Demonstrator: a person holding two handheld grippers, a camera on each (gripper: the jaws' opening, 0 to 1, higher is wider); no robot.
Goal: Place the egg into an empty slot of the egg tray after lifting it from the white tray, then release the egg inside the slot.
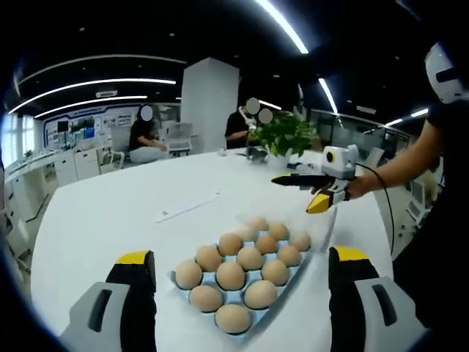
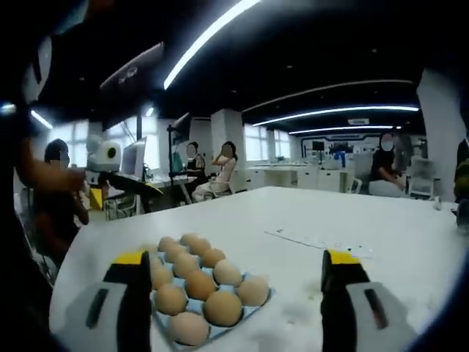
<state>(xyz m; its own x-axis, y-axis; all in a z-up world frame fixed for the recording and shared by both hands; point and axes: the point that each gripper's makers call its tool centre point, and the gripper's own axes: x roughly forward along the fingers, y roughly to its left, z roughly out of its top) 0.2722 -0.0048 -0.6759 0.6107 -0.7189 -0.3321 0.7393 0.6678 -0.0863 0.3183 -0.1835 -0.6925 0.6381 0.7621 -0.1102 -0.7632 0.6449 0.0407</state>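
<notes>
Fingers (image 1: 133, 258) yellow-tipped, spread wide above smooth brown eggs (image 1: 242, 268).

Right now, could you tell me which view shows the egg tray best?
The left gripper view: the egg tray lies whole between the open jaws, eggs countable. In the right gripper view the egg tray is partly hidden behind one jaw.

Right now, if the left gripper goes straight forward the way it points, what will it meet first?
Probably the eggs in the egg tray, lying between and just beyond the open left gripper. Depth is unclear; it might pass above them.
</notes>
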